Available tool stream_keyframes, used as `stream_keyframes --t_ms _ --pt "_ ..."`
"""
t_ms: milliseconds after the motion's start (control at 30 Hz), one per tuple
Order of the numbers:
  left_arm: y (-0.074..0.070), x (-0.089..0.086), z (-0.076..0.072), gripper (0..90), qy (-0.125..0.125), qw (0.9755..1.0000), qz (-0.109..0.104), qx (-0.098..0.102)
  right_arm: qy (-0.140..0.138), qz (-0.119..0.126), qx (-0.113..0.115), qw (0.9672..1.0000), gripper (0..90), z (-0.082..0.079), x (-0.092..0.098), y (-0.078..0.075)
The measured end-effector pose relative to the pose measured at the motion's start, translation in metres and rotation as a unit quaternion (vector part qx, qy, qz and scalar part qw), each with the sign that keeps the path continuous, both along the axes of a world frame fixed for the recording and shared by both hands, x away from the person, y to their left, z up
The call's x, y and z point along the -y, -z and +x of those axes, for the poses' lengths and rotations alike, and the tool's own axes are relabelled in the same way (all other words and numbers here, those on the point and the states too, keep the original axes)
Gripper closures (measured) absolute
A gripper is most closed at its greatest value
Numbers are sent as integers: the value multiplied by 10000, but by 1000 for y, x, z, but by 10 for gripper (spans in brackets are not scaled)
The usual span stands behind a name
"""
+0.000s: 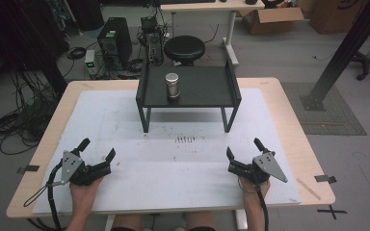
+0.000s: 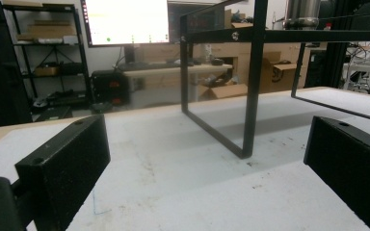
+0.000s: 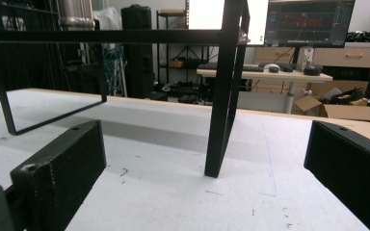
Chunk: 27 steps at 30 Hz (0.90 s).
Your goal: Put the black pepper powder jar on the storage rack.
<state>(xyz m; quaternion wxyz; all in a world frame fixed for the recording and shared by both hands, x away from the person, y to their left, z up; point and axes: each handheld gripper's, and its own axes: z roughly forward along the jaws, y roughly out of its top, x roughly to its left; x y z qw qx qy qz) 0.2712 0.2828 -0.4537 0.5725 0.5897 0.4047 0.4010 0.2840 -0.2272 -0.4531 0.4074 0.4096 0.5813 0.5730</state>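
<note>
Nothing has been grasped yet — the work looks to be at its very start. The left gripper (image 1: 97, 149) is rested at about seven o'clock on the white mat (image 1: 125, 120), the right gripper (image 1: 244, 147) at about five; both are held wide open and empty. The metal canister (image 1: 172, 85) is seen upright on the black stand (image 1: 207, 91) toward twelve o'clock, well apart from both — reach, grasp and move all remain.
</note>
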Motion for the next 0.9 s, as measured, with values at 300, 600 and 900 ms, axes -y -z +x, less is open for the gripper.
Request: stream_keyframes --t_ms 300,600,900 --pt "0 0 0 26 2 10000 1 3 -17 66 150 9999 3 -3 2 1" --pt "0 0 0 26 -16 10000 0 19 -23 66 119 9999 1 -2 2 1" --pt "0 0 0 26 -34 10000 3 11 -30 59 126 9999 1 -2 1 1"
